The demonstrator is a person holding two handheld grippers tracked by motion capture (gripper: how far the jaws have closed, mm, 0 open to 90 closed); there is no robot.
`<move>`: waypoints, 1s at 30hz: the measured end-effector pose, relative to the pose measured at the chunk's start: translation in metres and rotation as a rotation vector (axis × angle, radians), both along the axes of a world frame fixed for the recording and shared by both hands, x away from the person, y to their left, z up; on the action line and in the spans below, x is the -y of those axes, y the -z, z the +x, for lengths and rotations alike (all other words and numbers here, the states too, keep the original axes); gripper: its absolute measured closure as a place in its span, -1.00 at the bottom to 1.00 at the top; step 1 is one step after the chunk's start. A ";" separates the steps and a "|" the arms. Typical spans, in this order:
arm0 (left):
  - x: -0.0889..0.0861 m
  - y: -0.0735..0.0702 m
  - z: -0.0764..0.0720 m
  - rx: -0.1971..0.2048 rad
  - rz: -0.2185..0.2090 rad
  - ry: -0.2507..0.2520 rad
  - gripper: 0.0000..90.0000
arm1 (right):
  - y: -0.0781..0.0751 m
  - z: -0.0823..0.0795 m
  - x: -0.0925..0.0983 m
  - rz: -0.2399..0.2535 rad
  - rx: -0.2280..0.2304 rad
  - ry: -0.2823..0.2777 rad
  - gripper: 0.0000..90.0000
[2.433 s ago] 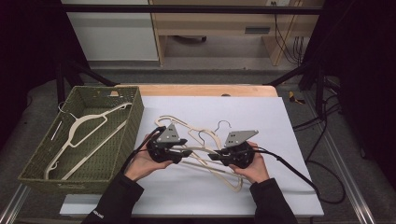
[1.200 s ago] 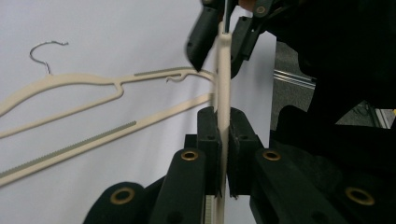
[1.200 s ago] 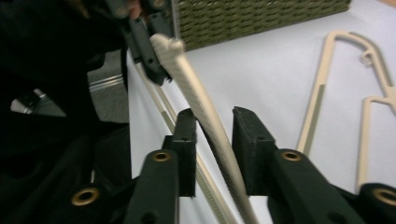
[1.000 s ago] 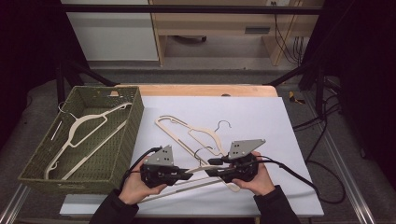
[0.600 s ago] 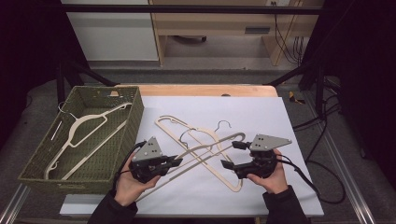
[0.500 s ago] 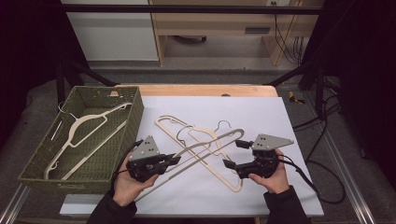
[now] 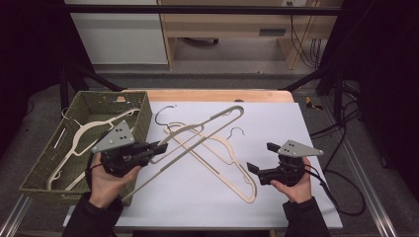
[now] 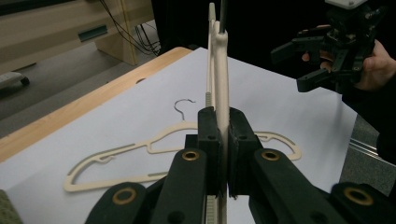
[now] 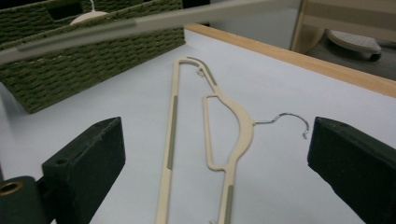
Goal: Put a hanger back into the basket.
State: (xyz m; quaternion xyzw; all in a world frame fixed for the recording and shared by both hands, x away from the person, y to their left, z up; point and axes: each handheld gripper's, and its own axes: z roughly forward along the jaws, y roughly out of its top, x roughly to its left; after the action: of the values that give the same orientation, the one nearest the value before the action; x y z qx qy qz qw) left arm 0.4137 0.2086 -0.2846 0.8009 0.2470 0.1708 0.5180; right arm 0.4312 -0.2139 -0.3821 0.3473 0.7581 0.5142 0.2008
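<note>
Cream plastic hanger with grey grip strips and a dark wire hook is lifted off the white tabletop, tilted, running from lower left to upper centre of the high view, hook end near the basket's corner. Left gripper clamped tight on its bar; in the left gripper view the bar stands edge-on between the pads. Right gripper, lower right, holds nothing, jaws have just been opening and stand wide apart. Second cream hanger with a silver wire hook lies flat on the tabletop between the grippers. Green woven basket at left holds another cream hanger.
</note>
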 end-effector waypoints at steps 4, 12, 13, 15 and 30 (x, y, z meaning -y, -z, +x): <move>-0.017 -0.013 0.008 0.006 0.005 -0.017 0.91 | 0.001 0.000 0.002 -0.009 0.002 0.021 -0.97; -0.057 -0.031 0.026 -0.003 0.009 -0.071 0.91 | 0.004 0.002 0.004 -0.038 0.010 0.053 -0.99; -0.063 -0.033 0.028 -0.001 0.010 -0.082 0.91 | 0.005 0.002 0.003 -0.038 0.008 0.060 -0.99; -0.080 -0.036 0.035 -0.001 0.015 -0.106 0.91 | 0.006 0.002 0.003 -0.042 0.002 0.071 -0.99; -0.158 -0.015 0.063 -0.056 0.042 -0.221 0.91 | 0.008 0.002 0.002 -0.056 0.017 0.083 -0.99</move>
State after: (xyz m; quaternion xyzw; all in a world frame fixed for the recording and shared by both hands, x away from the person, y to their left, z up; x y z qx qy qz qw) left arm 0.4763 0.3664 -0.2692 0.7840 0.3443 0.2097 0.4721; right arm 0.4330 -0.2162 -0.3898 0.3684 0.7554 0.4868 0.2380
